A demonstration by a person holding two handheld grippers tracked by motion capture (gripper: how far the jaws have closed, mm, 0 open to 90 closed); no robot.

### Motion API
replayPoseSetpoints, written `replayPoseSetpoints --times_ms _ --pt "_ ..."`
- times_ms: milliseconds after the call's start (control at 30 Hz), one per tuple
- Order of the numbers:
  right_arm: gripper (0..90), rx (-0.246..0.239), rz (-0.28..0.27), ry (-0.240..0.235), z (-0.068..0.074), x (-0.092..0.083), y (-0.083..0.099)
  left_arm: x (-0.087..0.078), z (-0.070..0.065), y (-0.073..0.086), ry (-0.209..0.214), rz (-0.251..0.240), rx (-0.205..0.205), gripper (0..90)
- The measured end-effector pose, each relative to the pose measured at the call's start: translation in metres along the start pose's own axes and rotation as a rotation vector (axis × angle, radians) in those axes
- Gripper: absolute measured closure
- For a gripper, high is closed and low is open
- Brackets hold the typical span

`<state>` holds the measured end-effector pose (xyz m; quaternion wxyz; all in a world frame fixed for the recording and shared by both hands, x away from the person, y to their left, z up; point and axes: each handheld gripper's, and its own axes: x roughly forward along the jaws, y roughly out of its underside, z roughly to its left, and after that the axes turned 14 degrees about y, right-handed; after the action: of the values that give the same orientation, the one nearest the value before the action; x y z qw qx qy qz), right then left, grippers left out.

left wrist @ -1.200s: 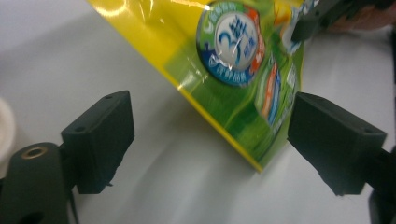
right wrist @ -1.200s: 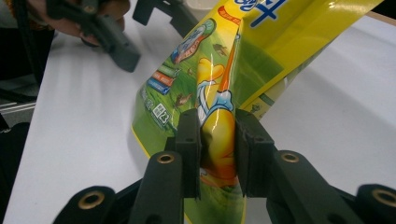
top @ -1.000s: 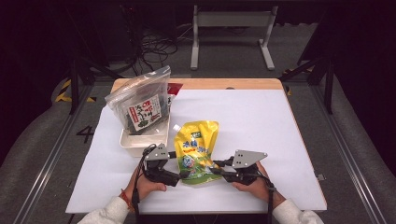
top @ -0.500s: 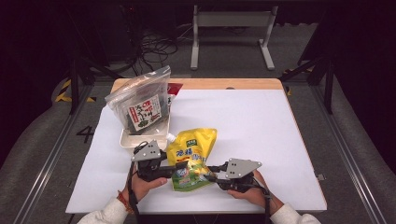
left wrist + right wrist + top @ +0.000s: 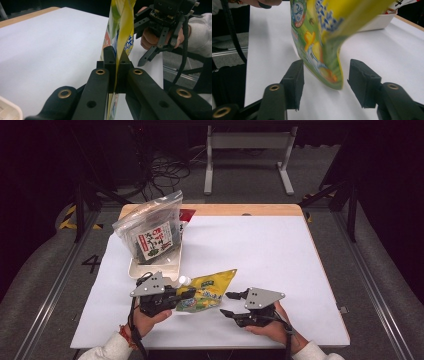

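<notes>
Pouch [image 5: 207, 290] between left gripper [image 5: 187, 294] and right gripper [image 5: 226, 304], near front of table [image 5: 260, 250]. Tray [image 5: 152, 266] just behind left gripper, at table's left. Bag [image 5: 151, 234] in tray, upright.

Yellow-and-green spout pouch [image 5: 206, 291]: soft, flat, printed with blue lettering and a cartoon figure; white screw cap [image 5: 184, 280] at its 10 o'clock end. It is seen near the 6 o'clock edge of the white bench [image 5: 260, 250], lying crosswise, its far corner pointing toward 2 o'clock. One edge is pinched between the pads of the left tool [image 5: 115, 72], the body raised and folded along its length. The lower green corner [image 5: 332, 77] hangs between the right tool's [image 5: 325, 82] parted jaws, untouched by them.
</notes>
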<state>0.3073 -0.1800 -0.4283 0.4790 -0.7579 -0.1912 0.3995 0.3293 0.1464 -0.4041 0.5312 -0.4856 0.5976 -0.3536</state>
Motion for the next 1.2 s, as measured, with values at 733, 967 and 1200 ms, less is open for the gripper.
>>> replayPoseSetpoints --times_ms 733,967,1200 --pt "32.6 0.157 0.066 0.193 -0.039 -0.057 0.037 -0.028 -0.004 -0.011 -0.052 -0.043 0.050 90.0" --pt "31.1 0.171 0.075 0.224 -0.041 -0.060 0.041 -0.048 -0.004 -0.025 -0.101 -0.086 0.095 90.0" --pt "30.5 0.176 0.084 0.226 -0.040 -0.059 0.043 -0.074 0.001 -0.037 -0.167 -0.137 0.128 90.0"
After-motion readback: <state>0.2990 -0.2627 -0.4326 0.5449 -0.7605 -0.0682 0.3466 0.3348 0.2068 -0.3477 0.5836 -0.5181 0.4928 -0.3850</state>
